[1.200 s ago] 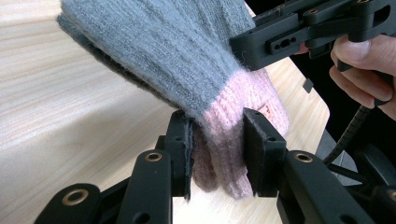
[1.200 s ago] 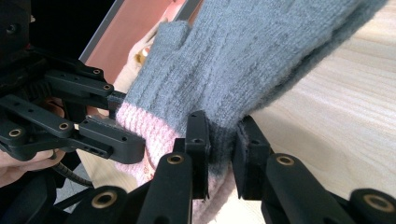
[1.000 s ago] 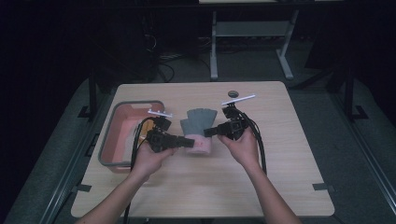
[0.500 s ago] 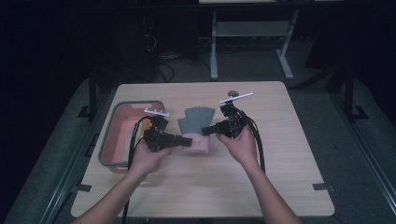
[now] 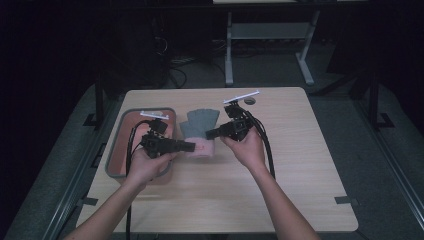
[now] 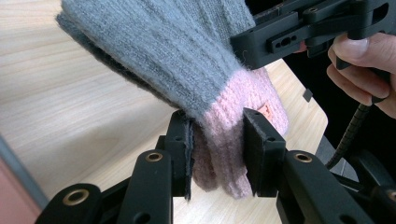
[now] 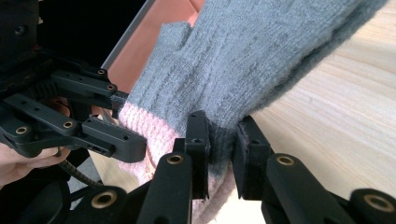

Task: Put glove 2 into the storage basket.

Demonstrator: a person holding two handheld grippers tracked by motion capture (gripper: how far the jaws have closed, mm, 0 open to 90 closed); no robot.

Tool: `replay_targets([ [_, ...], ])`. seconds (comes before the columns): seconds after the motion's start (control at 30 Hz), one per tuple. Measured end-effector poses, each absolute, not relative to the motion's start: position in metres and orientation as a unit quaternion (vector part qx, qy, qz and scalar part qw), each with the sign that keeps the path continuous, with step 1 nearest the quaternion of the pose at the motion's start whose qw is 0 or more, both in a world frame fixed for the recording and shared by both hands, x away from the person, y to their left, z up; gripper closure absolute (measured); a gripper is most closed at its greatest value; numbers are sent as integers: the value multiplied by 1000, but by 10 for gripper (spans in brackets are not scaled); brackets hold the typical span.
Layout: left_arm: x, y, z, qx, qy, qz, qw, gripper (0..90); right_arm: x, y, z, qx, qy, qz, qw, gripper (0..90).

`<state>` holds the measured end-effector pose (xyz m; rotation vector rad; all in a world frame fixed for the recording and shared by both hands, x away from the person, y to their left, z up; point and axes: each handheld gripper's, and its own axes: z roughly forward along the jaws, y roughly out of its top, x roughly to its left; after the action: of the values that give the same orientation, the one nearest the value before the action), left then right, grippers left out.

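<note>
Together, left tool [image 6: 217,158] and right tool [image 7: 222,154] both clamped on one knitted glove [image 5: 201,131]. Left tool's jaws pinched on the pink cuff [image 6: 224,154], seen close in the left gripper view; right tool's jaws narrow on the glove's edge where grey meets pink, seen in the right gripper view. Glove mostly grey, with pink cuff, held between the two tools over the middle of the wooden surface [image 5: 300,165], its grey fingers [image 5: 202,117] pointing away from the person. Left hand [image 5: 147,165] and right hand [image 5: 247,147] wrapped around the tool bodies. Just left of the glove, a grey-rimmed tray [image 5: 116,150] with a reddish inside, resting on the surface. Farther back, near the far edge, a small dark round object [image 5: 249,101], too small to identify.
</note>
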<state>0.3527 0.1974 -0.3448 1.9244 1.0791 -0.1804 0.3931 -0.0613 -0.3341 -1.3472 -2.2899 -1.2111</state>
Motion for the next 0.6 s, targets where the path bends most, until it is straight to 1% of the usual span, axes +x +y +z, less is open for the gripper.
replay_targets([
  [0.6, 357, 226, -333, 768, 448, -62, 453, 664, 407, -34, -324, -444, -781, -420, 126, 774],
])
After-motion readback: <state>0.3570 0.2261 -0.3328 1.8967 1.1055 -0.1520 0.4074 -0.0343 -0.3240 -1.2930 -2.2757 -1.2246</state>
